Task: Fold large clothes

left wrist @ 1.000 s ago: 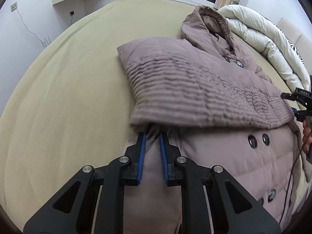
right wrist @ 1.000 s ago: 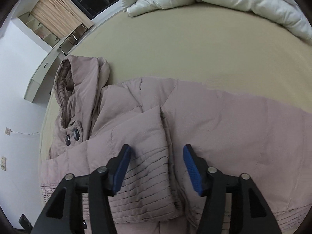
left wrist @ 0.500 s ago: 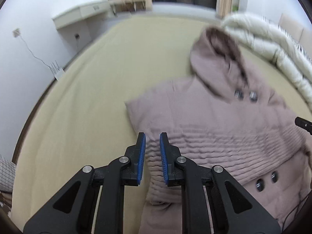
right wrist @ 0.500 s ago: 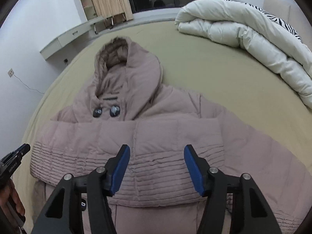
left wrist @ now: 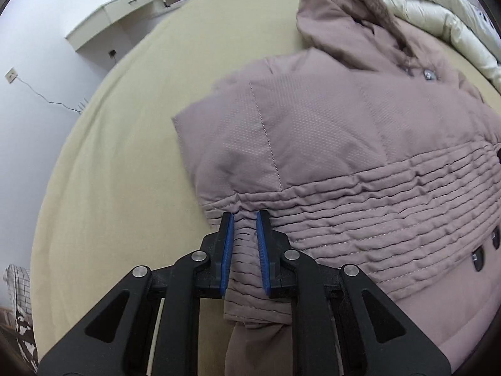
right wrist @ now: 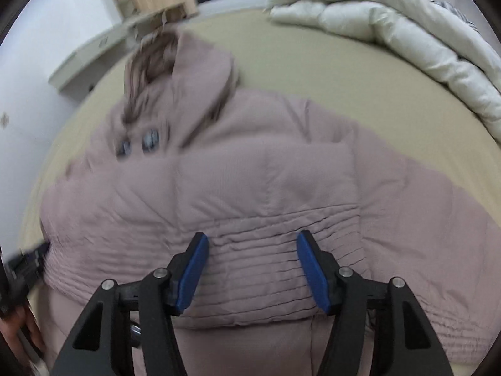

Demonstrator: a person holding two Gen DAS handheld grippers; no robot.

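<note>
1. Bed sheet [left wrist: 125,163] – beige, covers the mattress.
2. Duvet [right wrist: 391,22] – white, bundled at the far right edge.
3. Desk [left wrist: 112,15] against the white wall.
4. Wall socket [left wrist: 11,75], cord trailing down.

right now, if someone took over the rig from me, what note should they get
Left gripper: jaws nearly shut, pinching the ribbed cuff of the coat's folded sleeve.
Right gripper: jaws opening, nothing clamped, poised over the ribbed band in the middle of the coat.
Coat: lies face up on the bed, hood pointing toward the far side, duvet bundled beyond it.
Done: one sleeve is laid across the chest.
Left: the other sleeve looks still spread out to the side; probably fold that in, then fold the body and hood.
</note>
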